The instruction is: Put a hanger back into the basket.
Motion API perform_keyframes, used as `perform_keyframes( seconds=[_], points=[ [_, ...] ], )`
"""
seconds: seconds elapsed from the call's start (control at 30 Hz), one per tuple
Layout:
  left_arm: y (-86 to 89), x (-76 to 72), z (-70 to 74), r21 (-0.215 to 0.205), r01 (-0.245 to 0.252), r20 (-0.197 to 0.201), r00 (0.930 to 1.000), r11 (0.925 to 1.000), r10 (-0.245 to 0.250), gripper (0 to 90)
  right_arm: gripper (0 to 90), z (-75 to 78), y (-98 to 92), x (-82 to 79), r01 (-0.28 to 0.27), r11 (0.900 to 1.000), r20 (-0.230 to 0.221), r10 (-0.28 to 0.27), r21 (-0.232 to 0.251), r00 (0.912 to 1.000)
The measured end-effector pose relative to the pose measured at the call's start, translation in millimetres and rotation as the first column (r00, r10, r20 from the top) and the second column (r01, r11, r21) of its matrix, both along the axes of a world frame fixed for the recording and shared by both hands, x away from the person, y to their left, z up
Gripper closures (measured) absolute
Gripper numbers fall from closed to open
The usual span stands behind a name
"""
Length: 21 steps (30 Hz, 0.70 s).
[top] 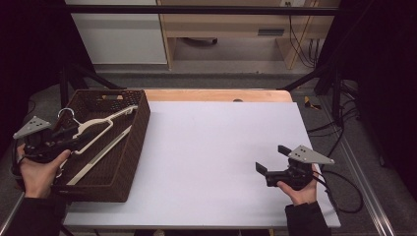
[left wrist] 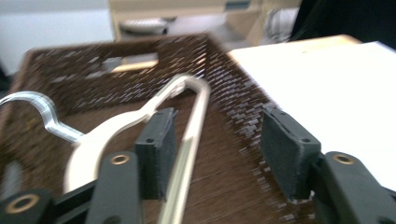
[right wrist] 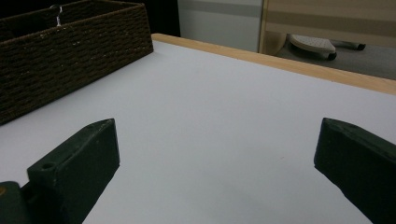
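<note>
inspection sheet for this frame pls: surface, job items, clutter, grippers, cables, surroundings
Surface: white board on a wood-edged table, bare.
Job's things: cream hanger with a metal hook lies inside the brown wicker basket at the table's left edge.
Clutter: nothing seen.
Grippers: left gripper over the basket, jaws apart, hanger bar beside one pad, not pinched. Right gripper open, low over the board.
Cables: black cable trails from the right gripper.
Surroundings: wooden cabinet, dark frame.

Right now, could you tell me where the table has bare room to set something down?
The white rectangular table top lies bare from the dark brown woven basket at its left across to the right gripper near its right front. The basket is crowded: a cream plastic clothes hanger lies inside, under the left gripper.
</note>
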<state>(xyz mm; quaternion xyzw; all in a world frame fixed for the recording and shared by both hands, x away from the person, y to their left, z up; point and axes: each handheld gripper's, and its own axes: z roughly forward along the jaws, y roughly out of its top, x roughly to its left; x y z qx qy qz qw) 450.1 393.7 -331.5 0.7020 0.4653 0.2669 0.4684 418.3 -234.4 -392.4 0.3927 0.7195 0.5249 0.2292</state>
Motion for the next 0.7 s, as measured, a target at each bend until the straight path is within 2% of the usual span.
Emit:
perform_keyframes(
  seconds=[0.07, 0.17, 0.33, 0.47, 0.57, 0.63, 0.7],
  points=[
    [-14.5, -8.4, 2.0, -0.024, 0.042, 0.036, 0.9985, 0.9988, -0.041, 39.8, 0.5, 0.0, 0.0, -0.1, 0.0, 1.0, 0.0, 0.0, 0.0, 1.0],
    [-30.2, -15.7, 2.5, -0.038, 0.084, 0.073, 0.994, 0.9958, -0.081, 33.9, 0.5, 0.0, 0.0, 0.0, 0.0, 1.0, 0.001, 0.0, 0.0, 1.0],
    [-63.0, -23.1, -0.2, -0.058, 0.166, 0.105, 0.9815, 0.9844, -0.16, 22.1, 0.4, 0.6, -1.0, -0.9, -0.003, 1.0, 0.007, 0.003, 0.0, 1.0],
    [-84.4, -26.4, -6.5, -0.076, 0.223, 0.109, 0.9706, 0.9718, -0.215, 13.5, 0.4, 1.6, -2.9, -1.5, -0.007, 1.0, 0.015, 0.007, -0.002, 0.9999],
    [-99.4, -29.0, -14.9, -0.079, 0.241, 0.106, 0.9668, 0.9672, -0.233, 10.8, 0.5, 1.9, -4.2, -2.0, -0.008, 1.0, 0.019, 0.008, 0.0, 0.9998],
    [-107.1, -28.9, -17.9, -0.048, 0.255, 0.096, 0.9635, 0.9657, -0.25, 9.4, 0.4, 1.7, -4.5, -1.9, -0.008, 1.0, 0.02, 0.008, 0.0, 0.9998],
    [-112.7, -30.2, -20.4, -0.051, 0.263, 0.098, 0.9613, 0.9634, -0.257, 9.8, 0.4, 1.3, -4.8, -1.9, -0.007, 1.0, 0.021, 0.007, -0.002, 0.9998]
  ],
)
